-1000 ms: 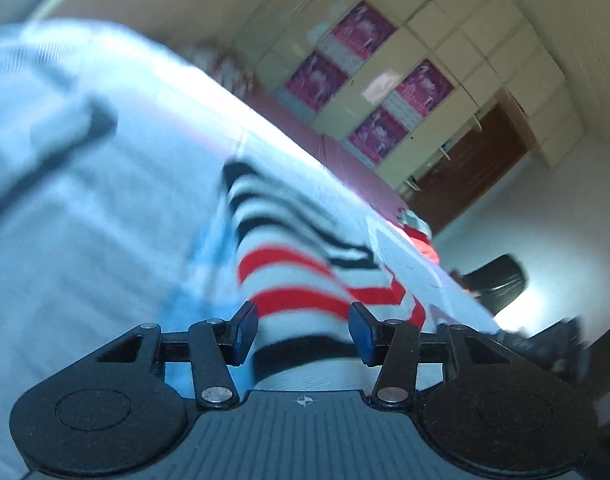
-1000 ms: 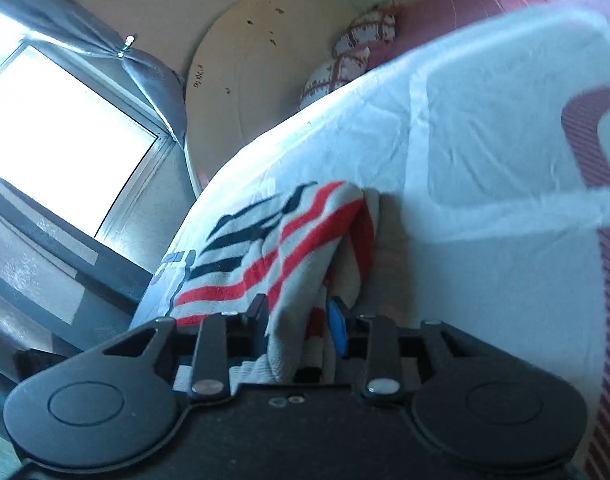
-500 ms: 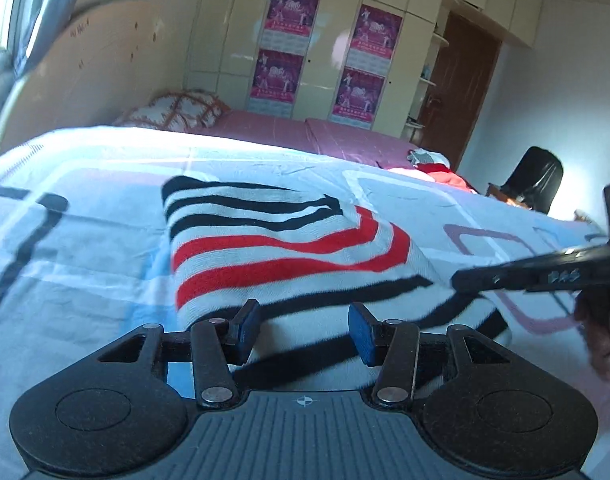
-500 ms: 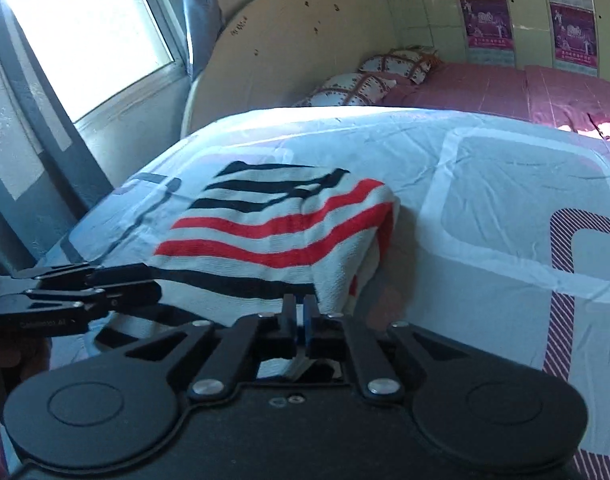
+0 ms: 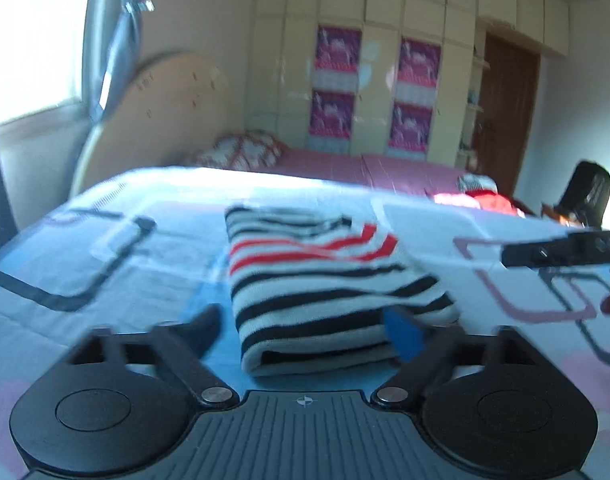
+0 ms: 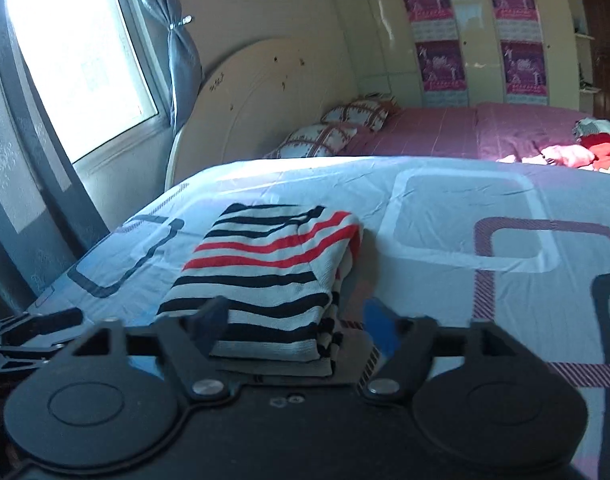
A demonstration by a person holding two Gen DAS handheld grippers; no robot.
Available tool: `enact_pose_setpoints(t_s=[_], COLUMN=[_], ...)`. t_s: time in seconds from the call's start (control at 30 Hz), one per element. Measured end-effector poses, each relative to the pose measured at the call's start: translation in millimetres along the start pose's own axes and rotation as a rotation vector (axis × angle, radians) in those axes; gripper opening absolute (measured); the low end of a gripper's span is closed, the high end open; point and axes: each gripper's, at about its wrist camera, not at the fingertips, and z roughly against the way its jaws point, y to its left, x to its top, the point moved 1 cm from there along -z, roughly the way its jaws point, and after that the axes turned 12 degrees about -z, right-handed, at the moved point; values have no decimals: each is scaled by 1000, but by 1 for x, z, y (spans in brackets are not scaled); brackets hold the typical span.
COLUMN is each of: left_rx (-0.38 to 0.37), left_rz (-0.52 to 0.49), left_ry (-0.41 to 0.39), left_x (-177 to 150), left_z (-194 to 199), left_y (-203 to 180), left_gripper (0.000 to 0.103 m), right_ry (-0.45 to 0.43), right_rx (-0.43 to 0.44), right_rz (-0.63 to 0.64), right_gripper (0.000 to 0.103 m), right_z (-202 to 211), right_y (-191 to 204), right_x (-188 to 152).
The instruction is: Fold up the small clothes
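A striped knit garment point(image 5: 325, 284), banded in black, red and white, is seen folded into a thick stacked rectangle on the patterned bedspread point(image 6: 465, 208). It is judged soft, light and limp, with layers that could slide apart; a hold is best taken at the near folded edge, through all layers at once. The left gripper point(image 5: 305, 330) is held just before that edge, its jaws opening, nothing pinched between them. The right gripper point(image 6: 295, 320) is placed at the garment's near right corner, its jaws likewise opening and pressing on nothing. Beyond the garment, pillows point(image 6: 345, 124) are seen against the headboard.
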Motion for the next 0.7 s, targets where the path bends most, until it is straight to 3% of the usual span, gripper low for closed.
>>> enact_pose_setpoints(t_s=[0.07, 0.2, 0.33, 0.47, 0.7], left_rx=[27, 39, 63, 95, 69], left_rz=[-9, 41, 3, -44, 44], left_ry=[-33, -21, 12, -33, -59], left_x=[4, 3, -11, -19, -29], left_z=[31, 76, 114, 160, 212], left_y=[-9, -27, -55, -72, -73], left_gripper=[103, 103, 103, 103, 103], right_ry=[17, 18, -41, -67, -111], right_rx=[10, -9, -88, -101, -99], right_rz=[6, 20, 70, 91, 129], right_gripper=[89, 102, 102, 102, 102], right_z=[31, 83, 129, 159, 191], right_y=[1, 6, 15, 20, 35], right_x=[-10, -36, -61, -78, -93])
